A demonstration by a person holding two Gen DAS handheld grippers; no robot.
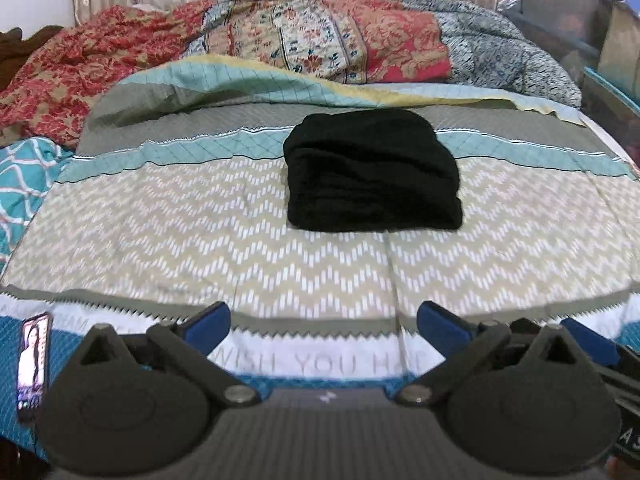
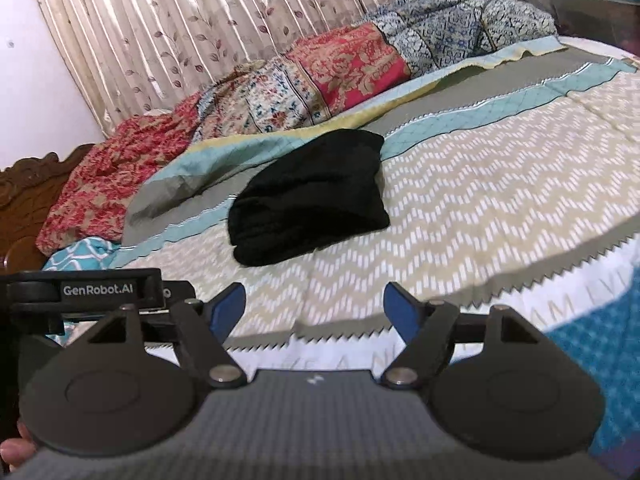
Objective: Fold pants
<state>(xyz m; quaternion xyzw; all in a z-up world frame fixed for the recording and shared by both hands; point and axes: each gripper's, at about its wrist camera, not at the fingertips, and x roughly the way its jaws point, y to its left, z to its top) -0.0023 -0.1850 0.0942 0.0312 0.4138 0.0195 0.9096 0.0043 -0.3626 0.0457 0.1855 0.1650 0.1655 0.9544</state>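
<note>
well beyond both tongs [image 1: 322, 326], folded pants [image 1: 372, 172]

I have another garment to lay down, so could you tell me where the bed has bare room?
Free: the zigzag bedspread left of and in front of the folded black pants, down to the lettered band. Crowded: the heaped quilts by the curtain, and a phone at the near-left edge.

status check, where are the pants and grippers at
Both hand-held grippers, left and right, open, empty. Black pants folded on bedspread. Nothing in the way.
</note>
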